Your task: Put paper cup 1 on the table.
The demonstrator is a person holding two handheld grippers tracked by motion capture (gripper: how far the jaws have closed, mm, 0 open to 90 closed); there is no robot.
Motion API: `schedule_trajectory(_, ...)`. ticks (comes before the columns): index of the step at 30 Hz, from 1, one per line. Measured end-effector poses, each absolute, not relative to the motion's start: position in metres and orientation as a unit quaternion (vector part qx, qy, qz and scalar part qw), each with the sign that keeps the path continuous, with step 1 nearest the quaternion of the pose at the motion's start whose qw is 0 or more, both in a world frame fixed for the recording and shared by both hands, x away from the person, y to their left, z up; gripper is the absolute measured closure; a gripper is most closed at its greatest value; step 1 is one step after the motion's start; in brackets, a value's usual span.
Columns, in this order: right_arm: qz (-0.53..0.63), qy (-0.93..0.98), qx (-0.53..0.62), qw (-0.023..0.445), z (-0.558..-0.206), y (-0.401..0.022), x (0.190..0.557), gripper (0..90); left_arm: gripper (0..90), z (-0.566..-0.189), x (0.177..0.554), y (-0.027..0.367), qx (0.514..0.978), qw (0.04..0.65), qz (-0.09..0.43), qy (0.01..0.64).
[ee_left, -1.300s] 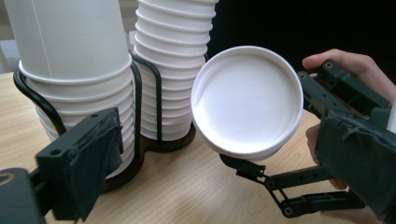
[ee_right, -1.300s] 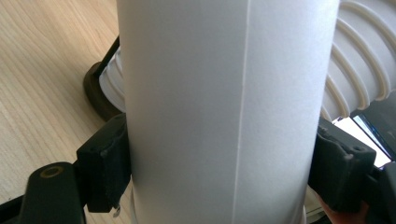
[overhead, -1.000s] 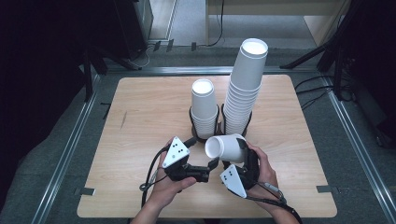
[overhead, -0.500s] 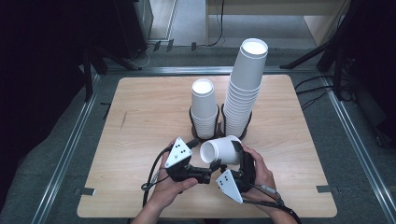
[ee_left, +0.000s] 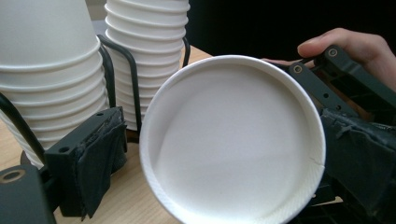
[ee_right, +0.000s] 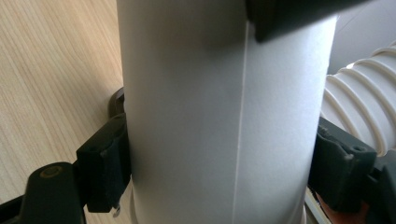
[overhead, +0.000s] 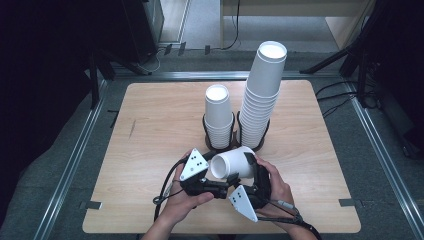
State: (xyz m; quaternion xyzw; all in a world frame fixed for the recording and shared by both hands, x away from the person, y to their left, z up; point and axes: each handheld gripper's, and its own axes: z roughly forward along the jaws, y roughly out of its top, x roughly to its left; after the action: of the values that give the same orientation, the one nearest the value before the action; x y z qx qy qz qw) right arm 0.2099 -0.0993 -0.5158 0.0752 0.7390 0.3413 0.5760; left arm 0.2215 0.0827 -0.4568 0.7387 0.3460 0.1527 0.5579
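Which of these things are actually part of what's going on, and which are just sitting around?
In use: paper cup, clamped sideways in right gripper; left gripper, jaws either side of its rim; two cup stacks in wire holders.
Just there: table, floor cables.

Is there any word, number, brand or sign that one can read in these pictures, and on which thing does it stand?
No readable text.
Held cup: plain white, no print.
Short stack and tall stack: plain white.
Grey plates on the tongs: black dots, no letters or numbers.
Table: bare wood, no label.
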Motion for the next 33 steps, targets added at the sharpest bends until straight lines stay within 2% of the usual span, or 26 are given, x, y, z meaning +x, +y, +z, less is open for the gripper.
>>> schedule_trajectory(10,0.338,0.738,0.060,0.581,-0.5157,-0.0982,0.2080,18.1,7.2,-0.4589,0.2207,0.0787,0.751,0.545,0.152,0.340)
schedule_trajectory(13,0.338,0.739,0.059,0.580,-0.5162,-0.0977,0.2076,18.0,13.2,-0.4591,0.2204,0.0782,0.751,0.544,0.157,0.340)
schedule_trajectory(20,0.336,0.738,0.052,0.583,-0.5166,-0.0975,0.2075,17.9,17.0,-0.4596,0.2188,0.0766,0.757,0.539,0.161,0.333)
schedule_trajectory(33,0.338,0.735,0.051,0.586,-0.5172,-0.0982,0.2073,17.3,18.4,-0.4586,0.2180,0.0772,0.762,0.537,0.164,0.324)
